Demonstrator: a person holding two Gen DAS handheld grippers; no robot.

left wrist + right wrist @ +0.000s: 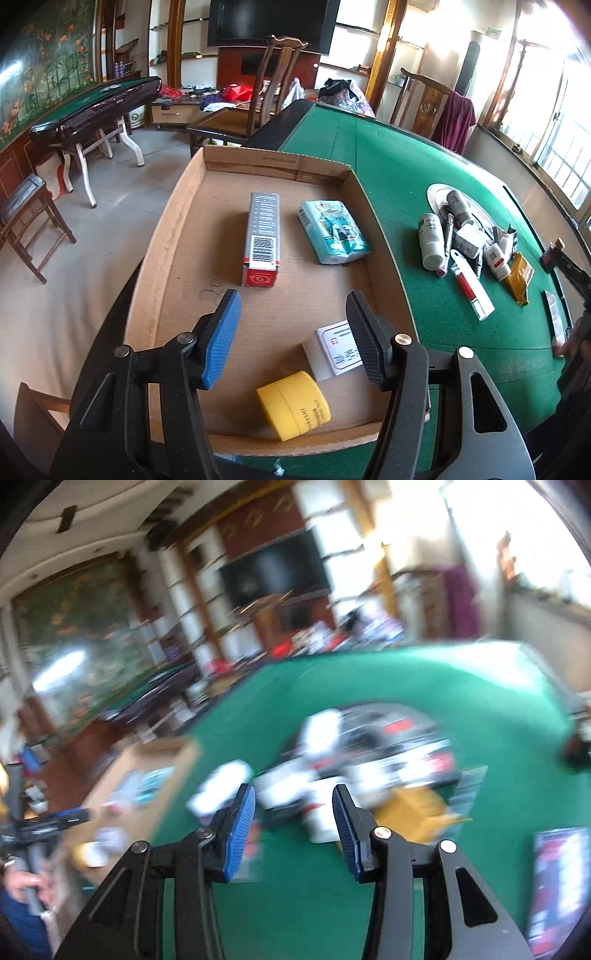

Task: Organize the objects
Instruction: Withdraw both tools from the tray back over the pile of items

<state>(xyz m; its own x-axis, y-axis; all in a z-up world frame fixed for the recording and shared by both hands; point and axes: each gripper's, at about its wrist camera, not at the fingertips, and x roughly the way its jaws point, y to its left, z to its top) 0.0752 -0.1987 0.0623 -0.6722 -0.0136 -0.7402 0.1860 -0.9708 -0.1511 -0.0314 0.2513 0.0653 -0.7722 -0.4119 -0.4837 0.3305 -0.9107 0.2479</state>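
A shallow cardboard box [184,206] lies on the green felt table [406,177]. Inside it are a long grey and red carton [263,236], a teal tissue pack [332,230], a white card box [338,349] and a yellow jar [293,404] on its side. My left gripper [293,299] hovers open over the box floor, holding nothing. To the right on the felt is a pile of small items [465,240], among them a white bottle [431,240] and a red and white tube [471,288]. My right gripper [293,790] is open and empty, pointing at that pile [369,760], which shows blurred.
A yellow sachet [519,277] lies at the pile's near right. A dark flat packet [557,878] lies on the felt at the right. Wooden chairs [273,81] stand behind the table and a second green table [92,103] at the far left. The box overhangs the table's left edge.
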